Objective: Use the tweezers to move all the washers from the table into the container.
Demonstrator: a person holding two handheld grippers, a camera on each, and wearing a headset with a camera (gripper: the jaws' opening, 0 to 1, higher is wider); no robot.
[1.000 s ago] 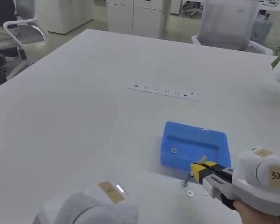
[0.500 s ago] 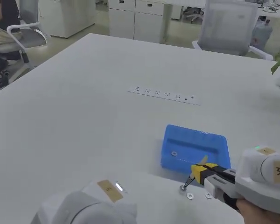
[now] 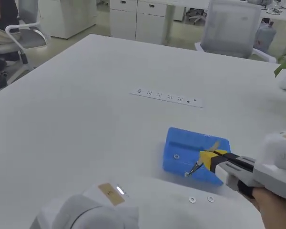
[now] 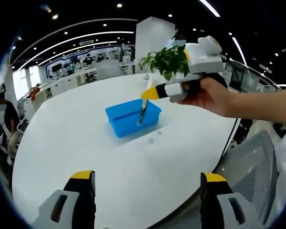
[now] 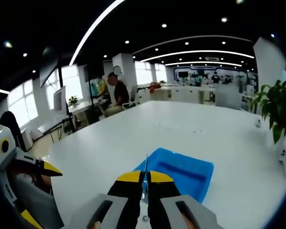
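Observation:
The blue container [image 3: 196, 148] sits on the white table, with one washer [image 3: 176, 156] inside it. My right gripper [image 3: 210, 159] is shut on the tweezers [image 3: 195, 168]. The tweezers' tip hangs over the container's near edge and seems to pinch a small washer [image 3: 187, 174]. Two washers [image 3: 192, 199] [image 3: 210, 198] lie on the table just in front of the container. In the right gripper view the yellow-tipped jaws [image 5: 146, 177] close on the tweezers above the container [image 5: 181, 174]. My left gripper [image 4: 147, 188] is open and holds nothing, well back from the container [image 4: 132, 116].
A white power strip [image 3: 166, 97] lies across the table's middle. Office chairs [image 3: 231, 26] stand at the far edge and another at the left [image 3: 24, 33]. A potted plant [image 5: 276, 112] stands to the right. The table edge [image 4: 195, 191] runs close to my left gripper.
My right gripper has lifted the tweezers from the table beside the loose washers and carried the tip up over the container's near edge. The left gripper stays put.

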